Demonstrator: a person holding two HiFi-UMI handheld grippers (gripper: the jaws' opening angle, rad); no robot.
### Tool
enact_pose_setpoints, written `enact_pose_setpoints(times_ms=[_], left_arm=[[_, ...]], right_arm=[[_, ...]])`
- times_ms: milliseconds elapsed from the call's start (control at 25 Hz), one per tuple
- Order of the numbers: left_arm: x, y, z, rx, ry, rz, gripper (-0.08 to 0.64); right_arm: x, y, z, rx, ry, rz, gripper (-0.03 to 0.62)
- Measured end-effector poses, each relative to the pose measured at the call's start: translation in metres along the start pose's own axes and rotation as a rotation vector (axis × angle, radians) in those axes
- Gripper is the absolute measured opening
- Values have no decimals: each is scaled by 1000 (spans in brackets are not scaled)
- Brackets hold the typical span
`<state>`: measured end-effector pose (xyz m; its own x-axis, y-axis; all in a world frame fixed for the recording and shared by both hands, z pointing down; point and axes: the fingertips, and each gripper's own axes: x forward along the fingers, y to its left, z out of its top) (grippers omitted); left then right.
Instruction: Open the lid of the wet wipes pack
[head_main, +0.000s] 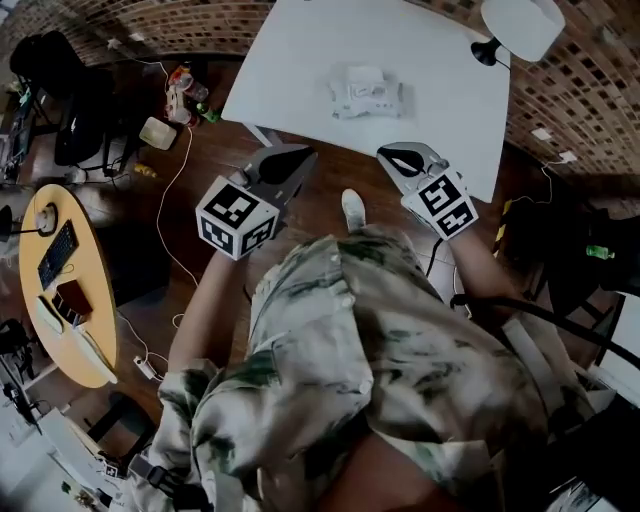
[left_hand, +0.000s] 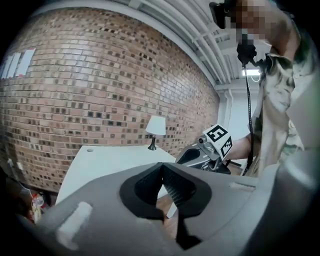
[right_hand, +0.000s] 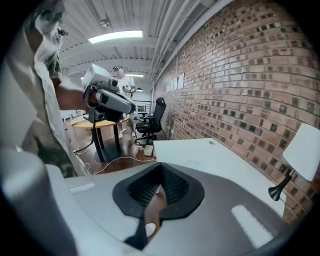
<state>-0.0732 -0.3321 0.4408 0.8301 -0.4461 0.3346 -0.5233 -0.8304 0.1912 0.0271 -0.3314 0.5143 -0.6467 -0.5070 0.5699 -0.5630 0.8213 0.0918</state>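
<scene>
Head view: 1 pack (head_main: 366, 92), 2 tongs (head_main: 303, 153) (head_main: 388, 153)

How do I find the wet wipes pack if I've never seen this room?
Look at the big white table by the brick wall. Near its middle lies the wet wipes pack, a pale packet. Its only neighbour, the lamp, stands at a corner.
</scene>
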Motion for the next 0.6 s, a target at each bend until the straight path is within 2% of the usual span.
enact_pose_setpoints(times_ms=[160,360,480,600], left_arm=[[-58,-59,-26,-7,-23,-26,3],[-108,-125,-48,-4,-25,-61,3],[-133,-165,-59,-13,-29,-69,3],[-143,-203,-64,16,-29,-66,3]], right_arm=[[-37,78,7,59,-51,-35,8],[-85,167,-2,122,-49,-9,8],[-113,203,-4,109,-46,17,8],[-143,221,-3,87,-78,14,8]])
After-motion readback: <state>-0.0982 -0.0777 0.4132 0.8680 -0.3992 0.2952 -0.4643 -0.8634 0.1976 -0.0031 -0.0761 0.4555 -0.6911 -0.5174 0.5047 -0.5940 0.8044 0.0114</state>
